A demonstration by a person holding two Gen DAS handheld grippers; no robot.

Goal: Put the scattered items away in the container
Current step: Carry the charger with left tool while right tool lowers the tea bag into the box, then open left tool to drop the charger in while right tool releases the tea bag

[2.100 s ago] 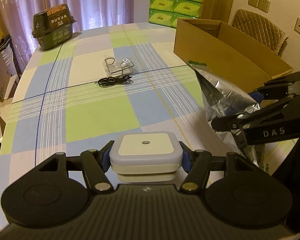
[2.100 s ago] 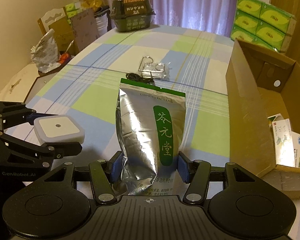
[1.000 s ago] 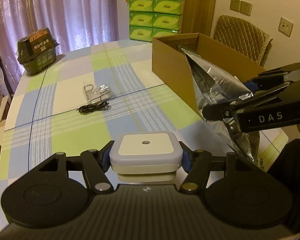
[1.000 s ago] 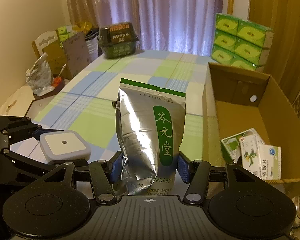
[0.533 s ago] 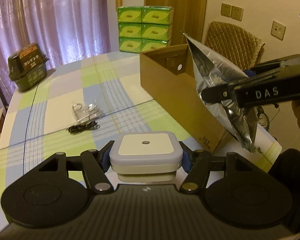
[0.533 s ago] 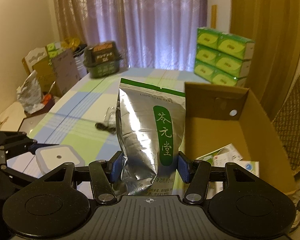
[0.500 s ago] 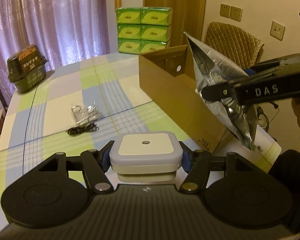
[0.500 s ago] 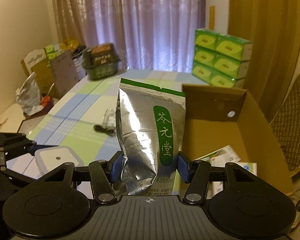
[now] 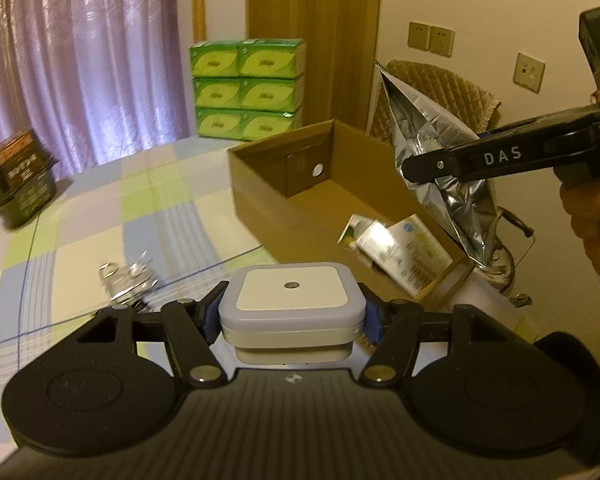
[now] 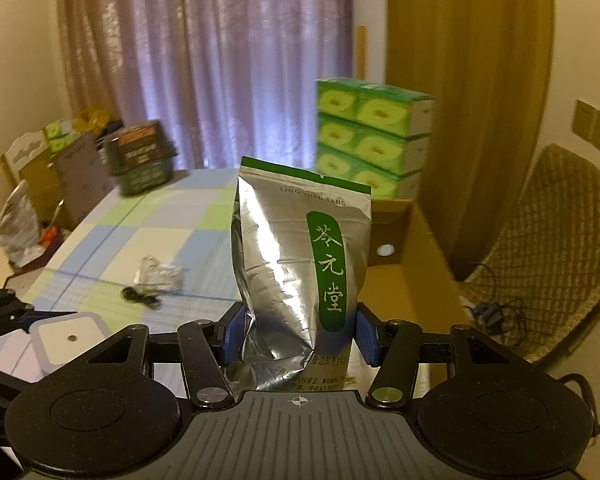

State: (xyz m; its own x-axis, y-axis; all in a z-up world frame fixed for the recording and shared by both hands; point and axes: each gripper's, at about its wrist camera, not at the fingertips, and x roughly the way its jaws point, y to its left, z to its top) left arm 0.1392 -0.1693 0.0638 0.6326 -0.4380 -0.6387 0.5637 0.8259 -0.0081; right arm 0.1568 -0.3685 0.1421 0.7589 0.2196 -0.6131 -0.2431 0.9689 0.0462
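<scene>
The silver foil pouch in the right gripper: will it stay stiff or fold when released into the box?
The foil pouch is creased and dented near the right gripper, so it probably flexes. Released into the cardboard box, it would likely slump or tip over.

Dim warm light, motion blur, fisheye edges.

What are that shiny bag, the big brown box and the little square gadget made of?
The silver pouch looks like metallised foil: mirror-bright and sharply creased. The open box looks like plain corrugated cardboard: matte brown with folded flaps. The square device seems to be smooth moulded plastic, white and satin.
</scene>
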